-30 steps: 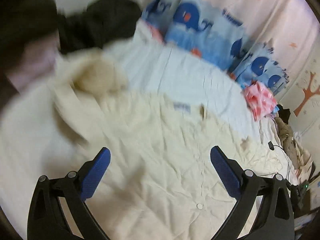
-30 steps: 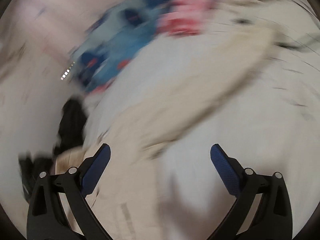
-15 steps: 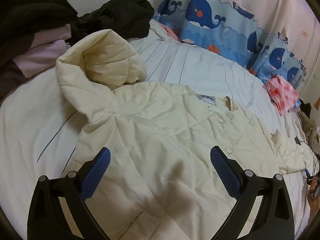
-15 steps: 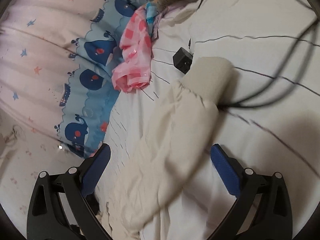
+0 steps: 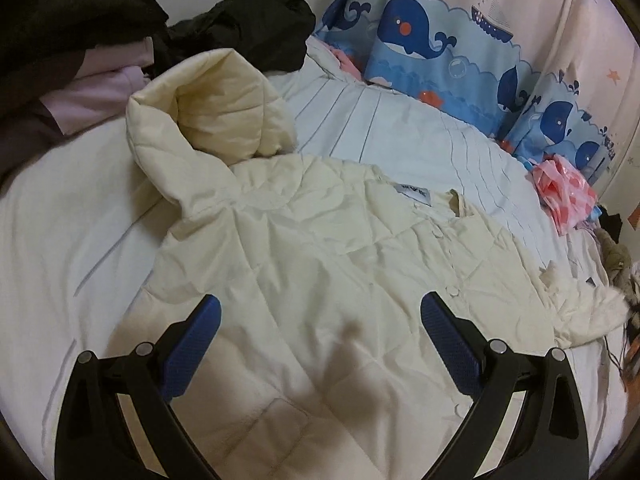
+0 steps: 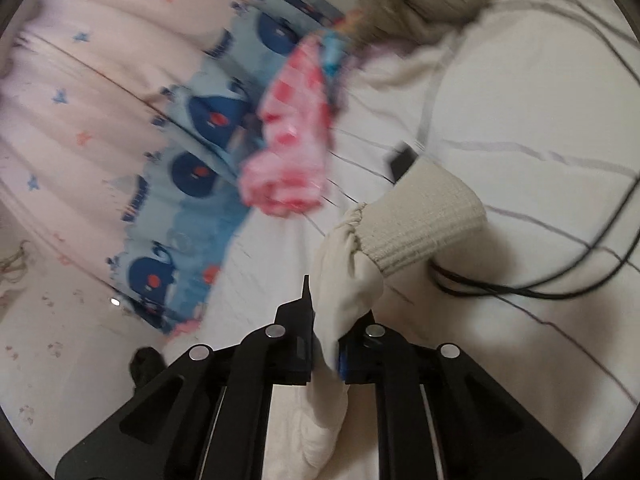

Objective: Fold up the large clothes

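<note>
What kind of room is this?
Most likely a bedroom, perhaps a child's: a bed with a striped white sheet, a whale-print curtain beside it, and piles of clothes around a cream jacket.

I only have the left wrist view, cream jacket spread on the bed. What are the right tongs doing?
Observer: The right tongs are shut on the jacket sleeve, just behind its ribbed cuff.
Operator: Anything near that cuff?
Observer: A black cable runs across the sheet beside it.
Operator: Anything else close by?
Observer: A small black box lies right behind the cuff.
</note>
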A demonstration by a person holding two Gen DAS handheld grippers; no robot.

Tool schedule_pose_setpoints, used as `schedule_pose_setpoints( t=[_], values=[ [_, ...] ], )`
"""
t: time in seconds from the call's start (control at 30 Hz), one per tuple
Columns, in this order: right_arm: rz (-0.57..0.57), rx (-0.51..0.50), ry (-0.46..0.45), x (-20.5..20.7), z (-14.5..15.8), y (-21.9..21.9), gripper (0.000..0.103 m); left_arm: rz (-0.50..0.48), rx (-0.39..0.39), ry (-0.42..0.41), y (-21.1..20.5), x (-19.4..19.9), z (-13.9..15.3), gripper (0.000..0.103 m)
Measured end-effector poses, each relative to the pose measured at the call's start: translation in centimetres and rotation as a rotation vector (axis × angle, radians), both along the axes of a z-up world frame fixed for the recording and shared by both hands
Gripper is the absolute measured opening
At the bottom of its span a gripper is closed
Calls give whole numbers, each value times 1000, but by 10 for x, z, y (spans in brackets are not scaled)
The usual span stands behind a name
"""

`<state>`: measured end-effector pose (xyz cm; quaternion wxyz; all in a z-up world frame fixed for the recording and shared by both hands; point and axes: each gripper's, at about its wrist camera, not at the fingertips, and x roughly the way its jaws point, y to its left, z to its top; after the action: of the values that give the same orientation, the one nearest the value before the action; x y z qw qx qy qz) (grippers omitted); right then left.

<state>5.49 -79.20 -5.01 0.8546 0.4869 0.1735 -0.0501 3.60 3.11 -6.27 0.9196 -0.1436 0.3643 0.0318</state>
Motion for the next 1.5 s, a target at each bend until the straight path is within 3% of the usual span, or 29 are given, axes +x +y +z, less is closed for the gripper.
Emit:
schedule_pose_setpoints(
  t=[0.2, 0.37, 0.57, 0.8, 0.93, 1.1, 1.3, 1.5],
  values=[
    [13, -154, -82, 11, 95, 44, 8, 24, -40, 13, 21, 4, 3, 96],
    [78, -287, -129, 34, 155, 116, 8, 28, -32, 16, 30, 3, 7, 96],
    [211, -364, -187, 59, 196, 212, 8, 53, -39, -12, 44, -1, 18, 96],
    [425, -442, -246, 86, 222, 349, 8, 152, -121, -7, 80, 0, 20, 96],
    [557, -490, -237, 97, 211, 438, 8, 197, -161, -20, 97, -3, 22, 96],
    [728, -539, -178, 111, 159, 550, 8, 219, -186, -33, 106, -6, 26, 96],
    [891, -655, -56, 122, 70, 671, 8, 242, -211, -41, 119, -9, 29, 96],
    [1021, -677, 144, 139, -33, 729, 12, 273, -252, -28, 133, -9, 26, 96]
  ],
)
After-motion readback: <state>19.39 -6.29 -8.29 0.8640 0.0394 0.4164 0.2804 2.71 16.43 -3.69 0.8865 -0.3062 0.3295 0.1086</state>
